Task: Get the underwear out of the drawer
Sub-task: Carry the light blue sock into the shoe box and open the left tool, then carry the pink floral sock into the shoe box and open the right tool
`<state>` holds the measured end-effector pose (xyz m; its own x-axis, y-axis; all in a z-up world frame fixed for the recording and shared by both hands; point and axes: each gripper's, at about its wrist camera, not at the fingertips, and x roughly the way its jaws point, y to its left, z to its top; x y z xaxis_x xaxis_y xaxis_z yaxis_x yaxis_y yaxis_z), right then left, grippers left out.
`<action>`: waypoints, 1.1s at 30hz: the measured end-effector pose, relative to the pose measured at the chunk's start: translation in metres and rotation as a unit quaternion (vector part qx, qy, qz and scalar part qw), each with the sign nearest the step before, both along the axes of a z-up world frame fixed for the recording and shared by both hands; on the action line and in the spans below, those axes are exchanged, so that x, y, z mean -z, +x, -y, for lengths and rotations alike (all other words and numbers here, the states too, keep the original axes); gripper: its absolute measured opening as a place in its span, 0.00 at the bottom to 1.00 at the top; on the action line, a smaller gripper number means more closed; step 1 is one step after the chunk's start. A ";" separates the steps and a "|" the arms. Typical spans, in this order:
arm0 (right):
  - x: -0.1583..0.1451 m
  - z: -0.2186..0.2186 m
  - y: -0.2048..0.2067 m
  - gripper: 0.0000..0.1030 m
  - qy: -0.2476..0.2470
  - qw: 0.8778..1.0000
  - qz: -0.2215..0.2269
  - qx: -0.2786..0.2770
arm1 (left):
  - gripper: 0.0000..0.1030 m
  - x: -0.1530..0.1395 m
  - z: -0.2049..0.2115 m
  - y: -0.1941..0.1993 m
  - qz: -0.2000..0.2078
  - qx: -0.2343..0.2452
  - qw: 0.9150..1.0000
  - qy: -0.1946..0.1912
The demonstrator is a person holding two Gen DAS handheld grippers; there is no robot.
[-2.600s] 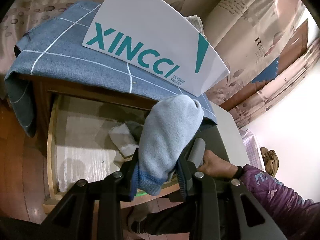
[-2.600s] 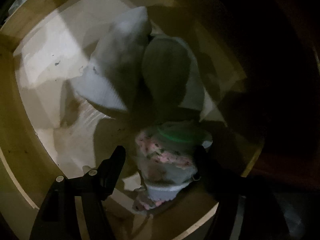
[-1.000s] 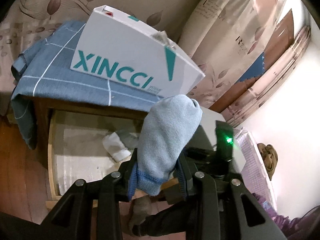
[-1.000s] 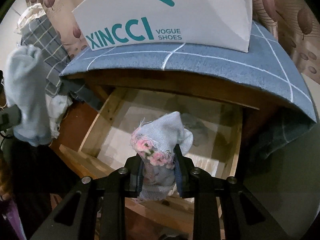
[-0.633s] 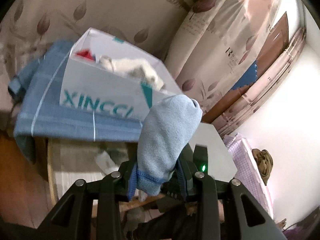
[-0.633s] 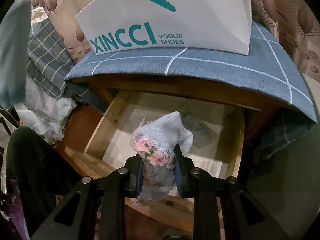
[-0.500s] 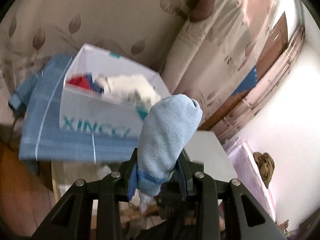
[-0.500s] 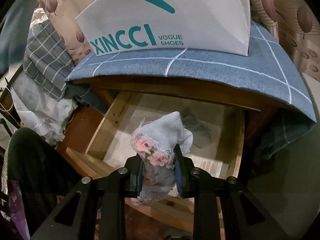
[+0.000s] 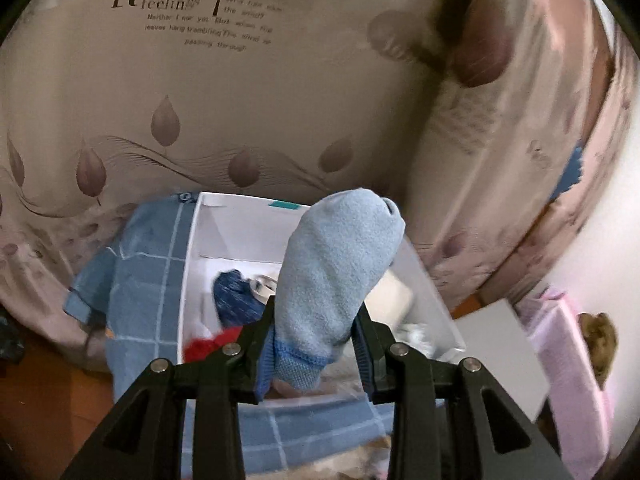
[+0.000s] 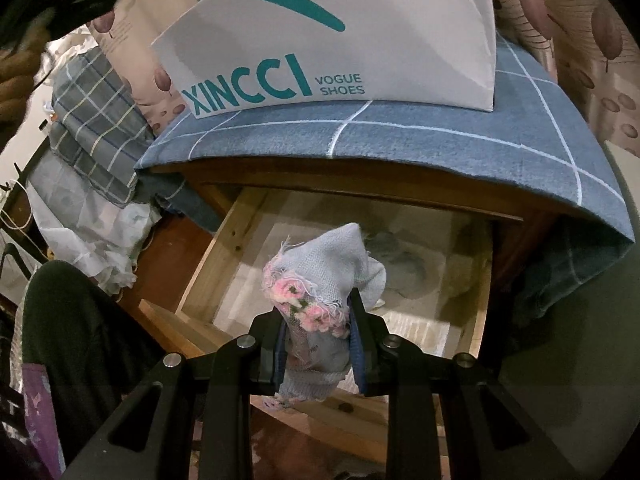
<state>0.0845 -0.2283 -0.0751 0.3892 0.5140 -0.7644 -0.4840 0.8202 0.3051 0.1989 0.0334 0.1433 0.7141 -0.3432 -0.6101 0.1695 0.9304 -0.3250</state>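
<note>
My left gripper (image 9: 316, 344) is shut on a rolled light blue garment (image 9: 336, 276) with a darker blue hem, held above the open white shoe box (image 9: 192, 280). Inside the box lie a dark blue piece (image 9: 234, 296), a red piece (image 9: 206, 346) and pale cloth. My right gripper (image 10: 318, 344) is shut on a pale blue garment with pink flowered trim (image 10: 324, 280), raised over the open wooden drawer (image 10: 208, 256). A grey garment (image 10: 404, 264) still lies on the drawer's floor.
The shoe box (image 10: 340, 40) stands on a blue checked cloth (image 10: 400, 140) covering the cabinet top. Folded checked fabric and white plastic (image 10: 92, 184) pile up at the left. A person's dark trouser leg (image 10: 76, 344) is at the lower left. Leaf-patterned curtain (image 9: 240, 80) hangs behind.
My left gripper has risen with the light blue garment from drawer level to above the shoe box, so the box's inside now shows. The right gripper has stayed over the drawer.
</note>
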 end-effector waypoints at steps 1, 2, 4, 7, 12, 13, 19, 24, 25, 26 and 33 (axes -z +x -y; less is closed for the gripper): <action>0.000 0.000 0.000 0.23 0.001 1.000 -0.001 0.000 | 0.32 0.003 -0.002 0.005 -0.003 -0.004 1.000 0.004; 0.000 0.000 0.000 0.23 0.002 1.000 -0.002 0.000 | 0.32 0.007 -0.003 0.015 -0.008 -0.011 1.000 0.013; 0.001 -0.002 0.000 0.23 0.001 1.000 -0.004 -0.001 | 0.32 0.015 -0.003 0.027 -0.017 -0.019 0.999 0.032; 0.001 -0.004 0.000 0.23 -0.001 1.000 -0.004 -0.006 | 0.32 0.031 -0.006 0.045 -0.032 -0.032 0.997 0.057; 0.002 -0.005 0.000 0.23 -0.001 1.000 -0.005 -0.005 | 0.33 0.049 -0.007 0.059 -0.046 -0.043 0.996 0.068; 0.002 -0.005 0.000 0.23 -0.001 1.000 -0.005 -0.005 | 0.33 0.051 -0.007 0.062 -0.048 -0.045 0.995 0.070; 0.003 -0.006 -0.001 0.23 -0.003 1.000 -0.008 -0.008 | 0.41 0.057 -0.003 0.066 -0.046 -0.061 0.993 0.086; 0.005 -0.007 0.000 0.23 -0.003 1.000 -0.010 -0.009 | 0.50 0.054 -0.007 0.064 -0.036 -0.099 0.989 0.102; 0.005 -0.007 0.000 0.23 -0.003 1.000 -0.010 -0.009 | 0.50 0.052 -0.009 0.063 -0.032 -0.102 0.989 0.097; 0.005 -0.007 0.000 0.23 -0.002 1.000 -0.010 -0.009 | 0.51 0.049 -0.012 0.060 -0.026 -0.104 0.990 0.090; 0.008 -0.007 0.001 0.23 0.000 1.000 -0.011 -0.005 | 0.52 0.026 -0.025 0.007 0.031 -0.127 0.988 0.082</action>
<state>0.0859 -0.2216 -0.0832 0.3676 0.5169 -0.7731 -0.4852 0.8158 0.3148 0.2059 0.0586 0.1174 0.8026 -0.0473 -0.5947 -0.0621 0.9848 -0.1622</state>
